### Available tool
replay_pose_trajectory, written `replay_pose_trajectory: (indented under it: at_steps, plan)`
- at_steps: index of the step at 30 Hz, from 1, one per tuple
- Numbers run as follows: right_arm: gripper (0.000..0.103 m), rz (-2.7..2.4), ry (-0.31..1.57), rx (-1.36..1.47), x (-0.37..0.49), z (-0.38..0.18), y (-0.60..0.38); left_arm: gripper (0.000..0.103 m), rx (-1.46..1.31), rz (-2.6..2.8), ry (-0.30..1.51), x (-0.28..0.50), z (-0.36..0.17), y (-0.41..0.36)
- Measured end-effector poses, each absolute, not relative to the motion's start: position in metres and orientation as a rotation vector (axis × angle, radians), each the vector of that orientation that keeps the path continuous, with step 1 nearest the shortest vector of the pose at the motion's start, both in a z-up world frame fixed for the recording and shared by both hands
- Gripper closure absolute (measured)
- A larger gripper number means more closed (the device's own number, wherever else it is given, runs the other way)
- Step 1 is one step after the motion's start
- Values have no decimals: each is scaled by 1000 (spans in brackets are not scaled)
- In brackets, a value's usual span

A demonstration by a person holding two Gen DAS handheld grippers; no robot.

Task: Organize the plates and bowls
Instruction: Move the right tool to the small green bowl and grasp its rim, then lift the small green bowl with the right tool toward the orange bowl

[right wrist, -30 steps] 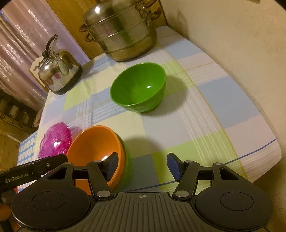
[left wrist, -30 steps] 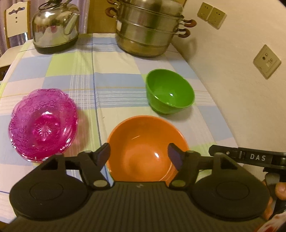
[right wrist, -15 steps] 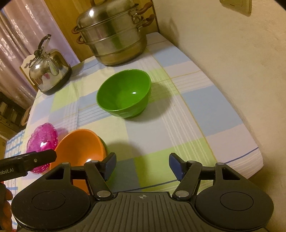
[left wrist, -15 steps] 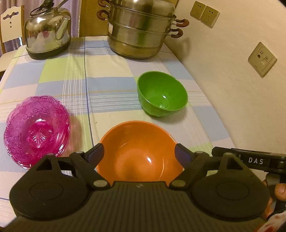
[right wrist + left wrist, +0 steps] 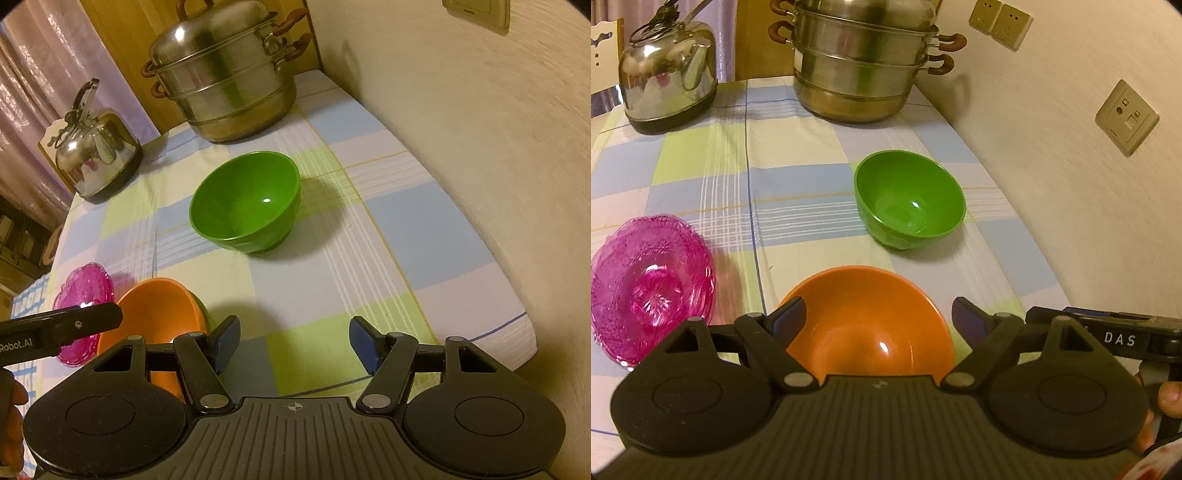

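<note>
Orange bowl (image 5: 864, 325) is being framed dead ahead of the left gripper (image 5: 877, 319), jaws spread empty.
Right gripper (image 5: 293, 341), likewise spread and empty, is being aimed at the farther green bowl (image 5: 245, 203).

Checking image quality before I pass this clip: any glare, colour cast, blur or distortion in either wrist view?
Left wrist view: warm yellow cast; small glare spots inside the orange bowl and green bowl; fisheye bends the tablecloth edge; wall blurred. Right wrist view: same cast; green bowl throws a soft shadow toward the wall; steamer pot lid shows highlights; dark corner vignette.
</note>
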State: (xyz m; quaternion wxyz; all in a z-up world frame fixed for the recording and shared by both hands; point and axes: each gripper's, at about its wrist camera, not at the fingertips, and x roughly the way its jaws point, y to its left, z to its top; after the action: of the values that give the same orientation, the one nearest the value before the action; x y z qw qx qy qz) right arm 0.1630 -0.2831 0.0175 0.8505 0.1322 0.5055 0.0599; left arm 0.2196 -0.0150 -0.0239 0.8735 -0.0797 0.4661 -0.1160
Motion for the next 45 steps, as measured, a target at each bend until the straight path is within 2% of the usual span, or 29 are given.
replay_pose_trajectory:
  at_steps: [11,19,30,34,37,39,40,44,45]
  plan:
    - [38,148,1028,345,192,19,-300,19,-138,-255,983,273,-19,-17]
    - [38,151,1007,376,243,11,-310,20,-147,-233,1019,333,-36,-21]
    - [38,186,1074,410,313,-31,-306,42,-151,-223,1078,401,-77,-31]
    - [38,195,1093,416,330,-47,-302,45,-159,-221,1096,415,-91,-31]
    - [39,198,1107,419,340,-57,-300,54,-172,-226,1107,422,-100,-30]
    - [45,197,1114,420,346,-63,-300,63,-175,-232,1115,425,-105,-30]
    - [51,199,1118,421,349,-65,-299,65,-172,-234,1117,426,-106,-31]
    - [60,209,1126,414,355,-70,-297,75,-177,-244,1120,429,-111,-33]
    - [64,209,1126,411,355,-71,-296,79,-175,-245,1120,429,-112,-33]
